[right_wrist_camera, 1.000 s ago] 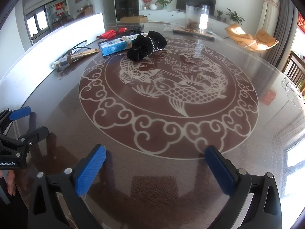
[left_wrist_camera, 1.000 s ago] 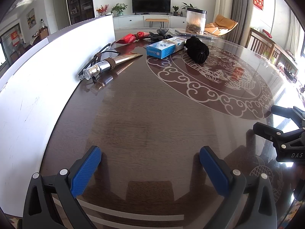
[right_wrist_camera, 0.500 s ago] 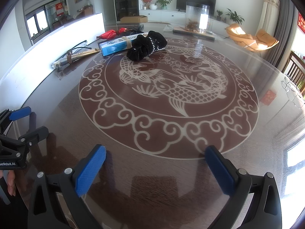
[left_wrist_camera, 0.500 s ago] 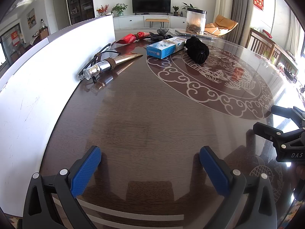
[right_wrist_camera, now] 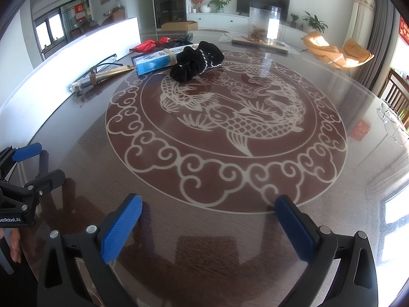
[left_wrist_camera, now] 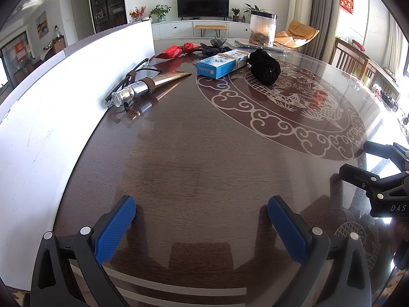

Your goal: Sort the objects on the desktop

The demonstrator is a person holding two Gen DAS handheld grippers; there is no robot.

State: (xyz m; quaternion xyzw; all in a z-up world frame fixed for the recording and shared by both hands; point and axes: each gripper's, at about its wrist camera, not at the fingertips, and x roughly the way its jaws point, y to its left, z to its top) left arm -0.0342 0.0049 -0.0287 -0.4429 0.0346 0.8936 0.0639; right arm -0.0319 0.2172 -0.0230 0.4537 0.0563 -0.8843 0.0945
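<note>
Both sets of fingers, left gripper point(left_wrist_camera: 202, 223) and right gripper point(right_wrist_camera: 208, 223), are spread wide with nothing in them, parked low over the near table point(left_wrist_camera: 204, 158). The box point(left_wrist_camera: 222, 62), scrunchie point(left_wrist_camera: 264, 67) and tube point(left_wrist_camera: 150, 84) sit far off by the white board point(left_wrist_camera: 51, 117), probably awaiting sorting.

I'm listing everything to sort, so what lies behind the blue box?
Behind the blue box lie a red wrapped bundle and something dark and frilly, partly hidden by the box. A black scrunchie sits beside it, touching its far end.

Far ahead of the tongs stood a television point(left_wrist_camera: 202, 4), a glass tank point(left_wrist_camera: 262, 28) and an orange lounge chair point(right_wrist_camera: 337, 51).
</note>
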